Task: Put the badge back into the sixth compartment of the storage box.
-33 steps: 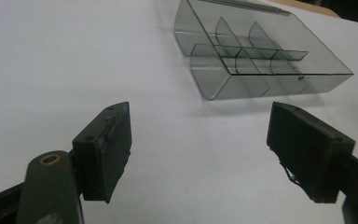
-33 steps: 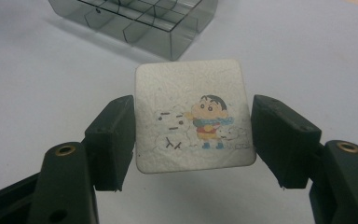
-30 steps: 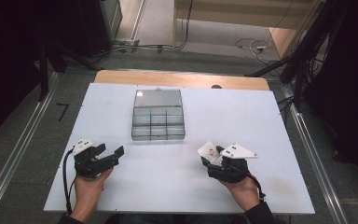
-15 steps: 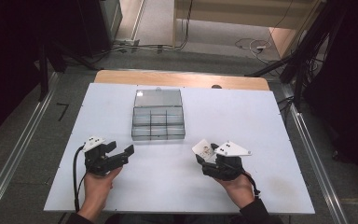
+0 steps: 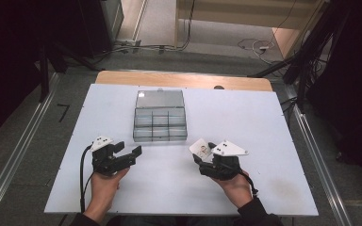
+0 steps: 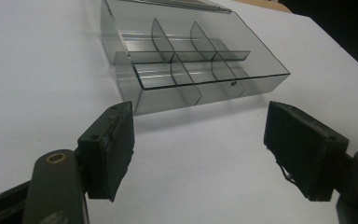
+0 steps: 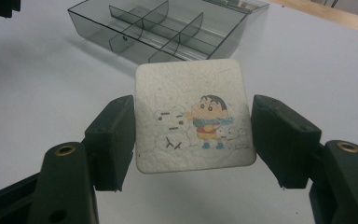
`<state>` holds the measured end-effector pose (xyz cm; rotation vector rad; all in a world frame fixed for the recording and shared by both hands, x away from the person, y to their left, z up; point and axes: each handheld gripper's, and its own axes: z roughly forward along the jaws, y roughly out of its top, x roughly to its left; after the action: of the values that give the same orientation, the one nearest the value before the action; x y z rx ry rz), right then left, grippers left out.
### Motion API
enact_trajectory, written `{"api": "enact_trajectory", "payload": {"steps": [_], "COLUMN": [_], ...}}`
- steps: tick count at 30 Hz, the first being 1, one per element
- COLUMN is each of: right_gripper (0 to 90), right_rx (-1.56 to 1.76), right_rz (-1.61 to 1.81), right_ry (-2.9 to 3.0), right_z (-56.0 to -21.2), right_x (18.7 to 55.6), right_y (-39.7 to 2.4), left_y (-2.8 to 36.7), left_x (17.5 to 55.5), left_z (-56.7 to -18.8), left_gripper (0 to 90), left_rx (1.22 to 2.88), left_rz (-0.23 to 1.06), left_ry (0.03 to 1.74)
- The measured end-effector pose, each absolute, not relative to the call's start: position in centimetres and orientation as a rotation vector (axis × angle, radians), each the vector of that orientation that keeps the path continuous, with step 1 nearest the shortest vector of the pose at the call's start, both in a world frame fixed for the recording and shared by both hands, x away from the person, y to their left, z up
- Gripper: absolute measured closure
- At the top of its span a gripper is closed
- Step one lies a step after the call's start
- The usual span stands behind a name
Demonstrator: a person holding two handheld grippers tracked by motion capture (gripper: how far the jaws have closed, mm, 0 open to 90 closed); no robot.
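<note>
The right gripper is grasping a small square coaster with rounded corners. The two black jaws press on its left and right edges, so the coaster sits flat between them. It is off-white and has a cartoon picture on it: a boy with black hair, a red top and a blue scarf, next to a snowman and a little white dog. In the high view, the coaster pokes out at the front of the right gripper, up above the white table.

The left gripper is released. Its jaws stand wide apart, with bare table between them. In the high view the left gripper is just above the table, well apart from the right one.

A clear plastic organizer box sits on the table ahead of both grippers. It lies just past the left gripper's jaws, a bit to their right side. Thin walls split the box into small compartments. Its lid lies open flat on the far side. From the right gripper, the box is ahead and to the left, beyond the coaster.
</note>
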<state>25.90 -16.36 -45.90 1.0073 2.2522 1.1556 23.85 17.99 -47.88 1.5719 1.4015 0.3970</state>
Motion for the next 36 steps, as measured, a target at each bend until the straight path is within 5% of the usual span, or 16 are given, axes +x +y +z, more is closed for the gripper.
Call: {"api": "enact_trajectory", "payload": {"steps": [36], "right_gripper": [31.1], "right_rx": [0.937], "right_rz": [1.169], "right_ry": [2.251], "right_z": [-46.0], "right_x": [26.3], "right_y": [-13.9], "left_y": [13.2], "left_x": [26.0], "left_z": [-47.1], "left_gripper": [34.5], "left_rx": [1.618], "left_rz": [0.195], "left_ry": [1.255]}}
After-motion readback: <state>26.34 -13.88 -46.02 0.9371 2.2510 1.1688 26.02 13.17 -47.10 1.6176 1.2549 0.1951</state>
